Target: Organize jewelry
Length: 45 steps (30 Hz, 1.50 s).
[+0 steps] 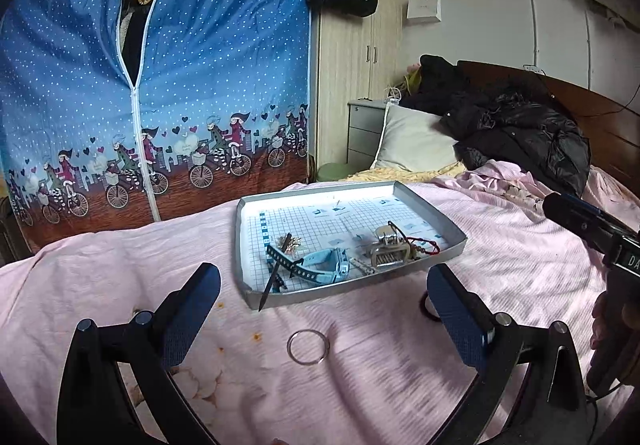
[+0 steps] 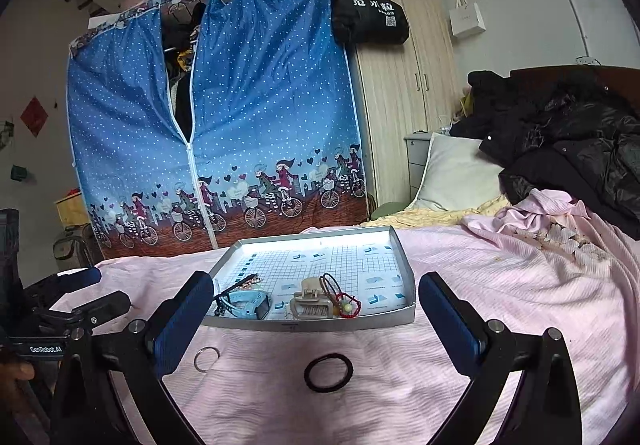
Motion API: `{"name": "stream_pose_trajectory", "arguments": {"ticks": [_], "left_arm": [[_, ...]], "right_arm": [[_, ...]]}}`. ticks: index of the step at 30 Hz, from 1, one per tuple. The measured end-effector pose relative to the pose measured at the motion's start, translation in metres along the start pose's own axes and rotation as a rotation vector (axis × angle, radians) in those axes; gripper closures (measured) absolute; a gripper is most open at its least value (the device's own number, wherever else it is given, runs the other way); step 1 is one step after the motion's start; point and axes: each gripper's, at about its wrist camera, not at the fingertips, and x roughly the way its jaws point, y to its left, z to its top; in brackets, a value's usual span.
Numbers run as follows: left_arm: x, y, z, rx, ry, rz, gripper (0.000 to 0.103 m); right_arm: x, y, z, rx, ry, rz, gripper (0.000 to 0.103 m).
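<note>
Risk first: silver ring (image 1: 308,347) and black hair tie (image 2: 328,367) both lie flat on the soft pink bedsheet (image 1: 400,385), outside the tray (image 1: 456,231), just in front of its near wall. Judgement: thin flat items on yielding fabric are hard to pinch; pads coming down could pleat the sheet and catch cloth with the ring, or flick the ring away across the bed. Hair tie is soft and may fold or slip from a shallow grip. Tray is light-looking card or tin on bedding; a nudge to its near wall could tip it and spill the contents.

Tray contents: blue watch (image 1: 326,263), beige hair claw (image 1: 390,251), red beaded cord (image 1: 426,245), a small gold piece and a dark pin whose tip overhangs the near wall.

Left tongs (image 1: 324,309): spread wide, holding nothing, hovering with the ring between and below the pads, no contact visible.

Right tongs (image 2: 316,317): spread wide, empty, framing the hair tie, which lies just short of the tray's near wall.
</note>
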Motion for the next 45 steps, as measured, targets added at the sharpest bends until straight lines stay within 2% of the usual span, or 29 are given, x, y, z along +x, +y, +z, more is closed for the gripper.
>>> {"name": "stream_pose_trajectory", "arguments": {"ticks": [4, 7, 11, 14, 20, 25, 34, 40, 45], "left_arm": [[-0.014, -0.001, -0.012, 0.021, 0.048, 0.068, 0.002], [-0.028, -0.002, -0.026, 0.031, 0.049, 0.116, 0.002], [-0.037, 0.001, -0.048, -0.016, 0.089, 0.104, 0.002], [-0.041, 0.002, -0.057, -0.060, 0.101, 0.080, 0.002], [-0.040, 0.001, -0.061, -0.054, 0.105, 0.073, 0.002], [-0.026, 0.008, -0.066, -0.091, 0.185, 0.028, 0.002], [-0.008, 0.015, -0.076, -0.109, 0.267, 0.030, 0.002], [0.019, 0.019, -0.085, -0.144, 0.350, 0.018, 0.002], [0.035, 0.020, -0.088, -0.162, 0.386, 0.002, 0.002]], "right_arm": [[-0.021, 0.008, -0.006, -0.033, -0.026, -0.009, 0.000], [-0.033, 0.013, -0.013, -0.061, -0.030, -0.014, 0.000], [-0.042, 0.019, -0.028, -0.091, -0.009, -0.025, 0.000], [-0.045, 0.018, -0.038, -0.067, 0.013, -0.034, 0.000], [-0.038, 0.016, -0.057, -0.053, 0.087, -0.053, 0.000], [-0.026, 0.017, -0.072, -0.019, 0.173, -0.057, 0.000], [-0.005, 0.016, -0.096, 0.020, 0.330, -0.092, 0.000], [0.005, 0.014, -0.101, 0.020, 0.376, -0.098, 0.000], [0.012, 0.009, -0.103, 0.018, 0.407, -0.116, 0.000]]}}
